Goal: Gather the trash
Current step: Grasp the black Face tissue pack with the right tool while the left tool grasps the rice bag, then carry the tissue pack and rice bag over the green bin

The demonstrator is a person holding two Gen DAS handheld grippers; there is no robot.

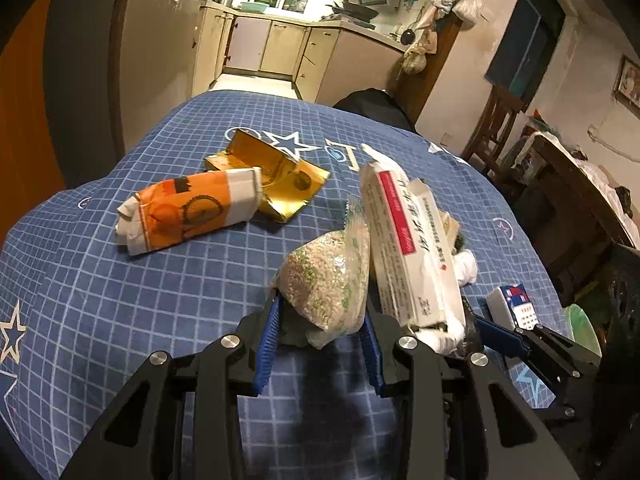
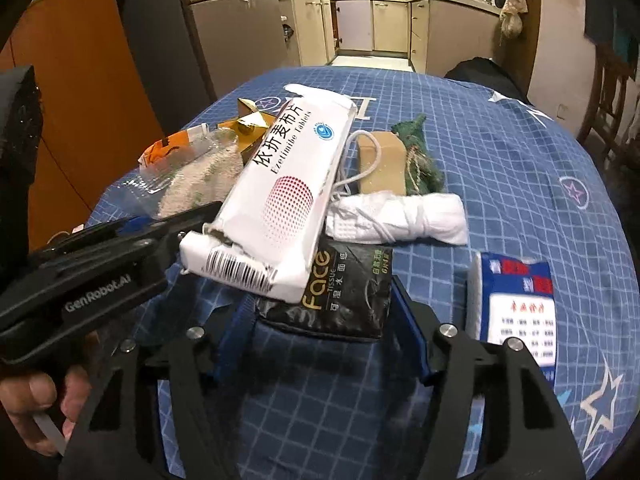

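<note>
The left gripper (image 1: 320,332) closes around the grain bag (image 1: 326,276) at the near table edge, while the right gripper (image 2: 324,328) stands open around the black tissue pack (image 2: 340,296), which probably must be squeezed next.

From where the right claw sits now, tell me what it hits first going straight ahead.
The black tissue pack, already lying between the open right claw fingers. The white tablet box rests over its far edge.

Clear crinkly plastic grain bag (image 1: 326,280), glossy gold foil wrapper (image 1: 280,176), matt cardboard medicine box (image 2: 280,196), checked cloth tablecloth (image 1: 120,300)
</note>
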